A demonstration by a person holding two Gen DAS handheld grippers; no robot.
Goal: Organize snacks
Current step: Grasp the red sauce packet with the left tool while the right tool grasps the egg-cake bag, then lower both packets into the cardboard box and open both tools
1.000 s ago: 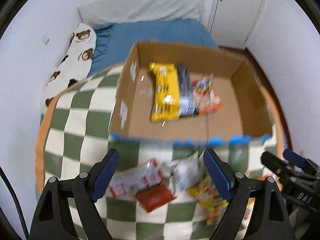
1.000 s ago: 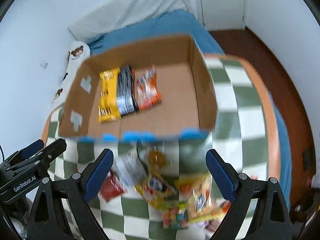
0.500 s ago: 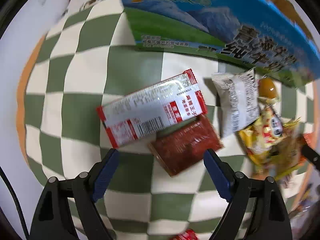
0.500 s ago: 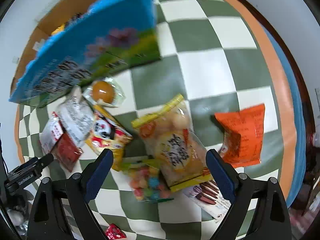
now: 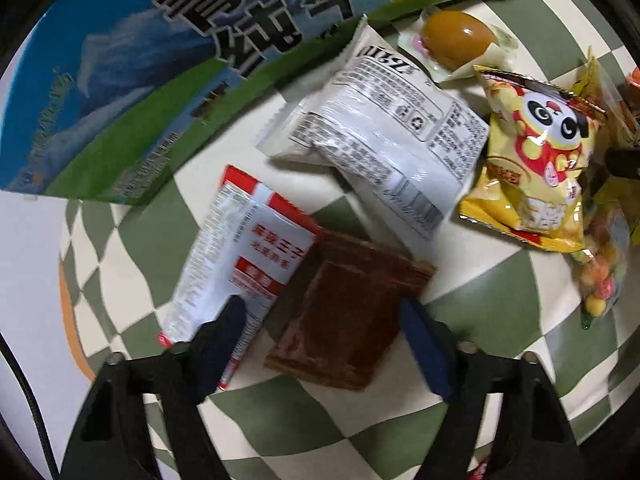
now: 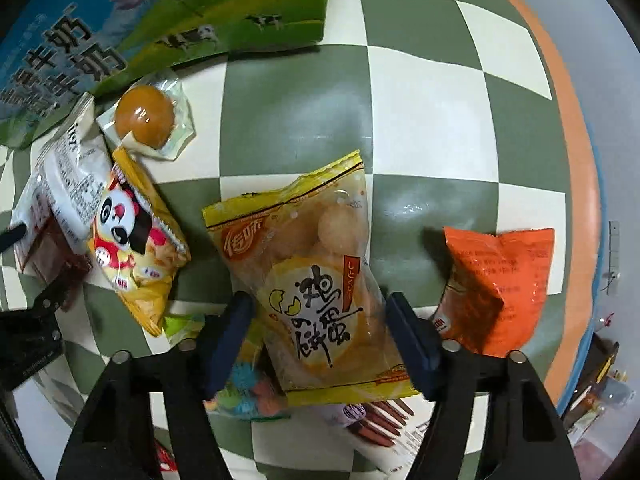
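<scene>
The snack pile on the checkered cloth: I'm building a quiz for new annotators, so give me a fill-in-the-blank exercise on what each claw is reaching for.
1. The left claw, closing, straddles the flat ____-coloured packet.
2. The right claw, closing, straddles the yellow biscuit bag; the packet to its right is ____.
3. The yellow packet beside the wrapped egg shows a cartoon ____.

Missing words: brown; orange; panda
</scene>
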